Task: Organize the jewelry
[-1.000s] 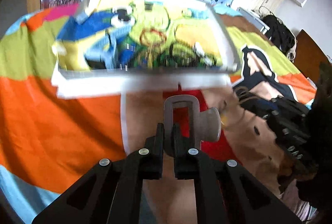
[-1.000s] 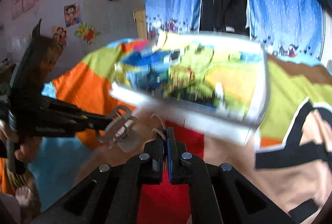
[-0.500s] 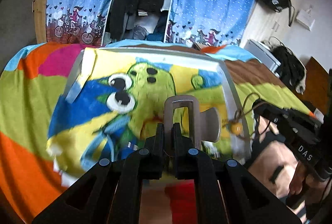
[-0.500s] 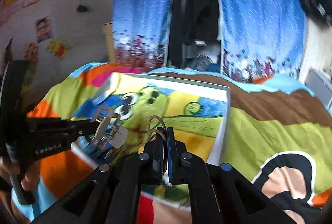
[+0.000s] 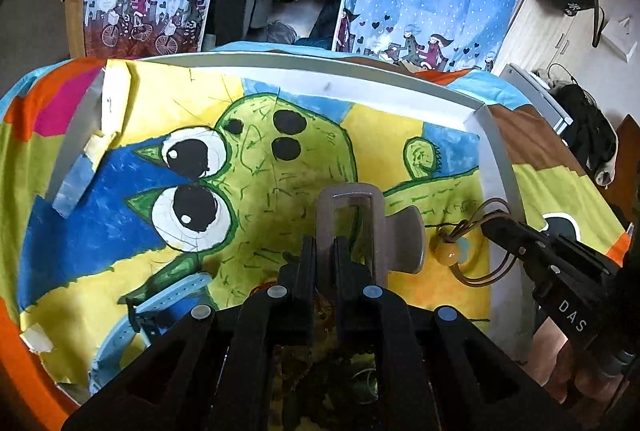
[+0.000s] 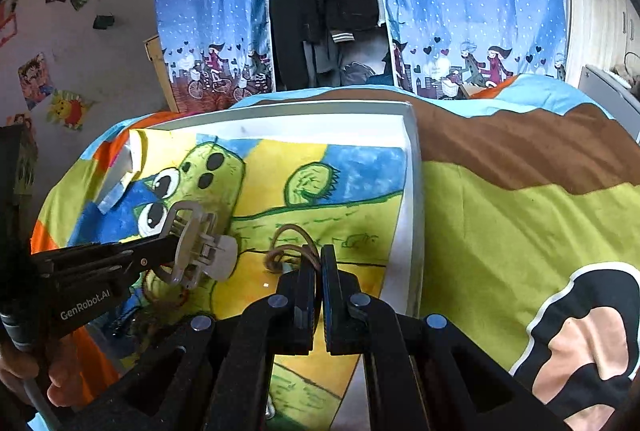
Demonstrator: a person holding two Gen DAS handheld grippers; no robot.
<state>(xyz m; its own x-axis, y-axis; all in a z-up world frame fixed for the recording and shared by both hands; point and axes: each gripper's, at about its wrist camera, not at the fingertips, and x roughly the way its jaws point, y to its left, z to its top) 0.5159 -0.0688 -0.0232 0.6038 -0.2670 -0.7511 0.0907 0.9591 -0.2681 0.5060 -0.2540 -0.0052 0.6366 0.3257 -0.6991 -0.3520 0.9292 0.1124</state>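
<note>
I hold the grey plastic hair claw [image 5: 370,227] clenched in my left gripper [image 5: 325,251] and the brown beaded cord [image 5: 460,247] in my right gripper [image 6: 318,267], both over the white-rimmed painted tray [image 5: 494,151]. Recommendation: lower before releasing, well apart.

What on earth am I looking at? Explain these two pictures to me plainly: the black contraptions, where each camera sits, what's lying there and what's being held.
There is no robot here. A person holds a hand-held two-finger gripper in each hand, and each one carries a wide-angle camera looking forward along its fingers.

In the left camera's picture, the left gripper is shut on a grey hair claw clip. The right gripper enters from the right edge.

In the right camera's picture, the right gripper is shut on a brown cord bracelet; the left view shows a yellow bead hanging on it.

Below both lies a white-rimmed tray, lined with a cartoon cactus drawing, resting on a colourful bedspread. A blue watch strap lies in the tray; the other pieces near it are too hidden to name.
</note>
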